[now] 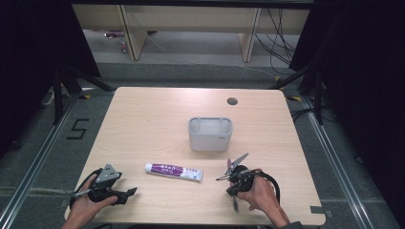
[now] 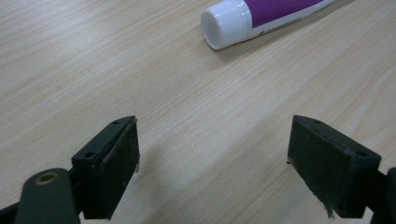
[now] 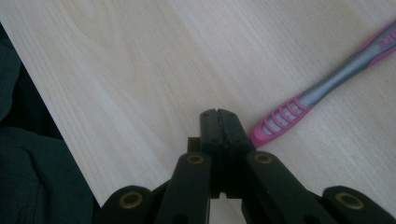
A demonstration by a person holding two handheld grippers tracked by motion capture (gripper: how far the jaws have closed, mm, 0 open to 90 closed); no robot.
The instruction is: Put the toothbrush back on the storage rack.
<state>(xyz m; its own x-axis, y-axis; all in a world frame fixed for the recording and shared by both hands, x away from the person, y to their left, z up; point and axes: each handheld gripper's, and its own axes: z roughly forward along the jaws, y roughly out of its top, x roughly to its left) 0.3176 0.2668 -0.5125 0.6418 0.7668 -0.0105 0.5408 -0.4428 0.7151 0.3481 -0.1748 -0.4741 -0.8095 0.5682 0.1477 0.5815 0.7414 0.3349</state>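
Observation:
A pink and grey toothbrush (image 3: pixel 322 86) lies flat on the wooden table (image 1: pixel 143 124). Its handle end rests right beside the tips of my right gripper (image 3: pixel 219 114), whose jaws are pressed together with nothing between them. That right gripper (image 1: pixel 235 202) sits near the table's front edge and points back toward the person. A white and purple toothpaste tube (image 1: pixel 174 171) lies between the two hands, its white cap (image 2: pixel 224 23) toward my left gripper (image 2: pixel 212 154). The left gripper (image 1: pixel 129 192) is open and empty, resting low over the table with its jaws aimed at the tube.
A grey two-compartment holder (image 1: pixel 210 134) stands upright at the table's middle, behind the tube. A small round cable hole (image 1: pixel 232 101) sits near the far edge. The front edge (image 3: pixel 60 130) is close to my right gripper, with dark clothing beyond it.

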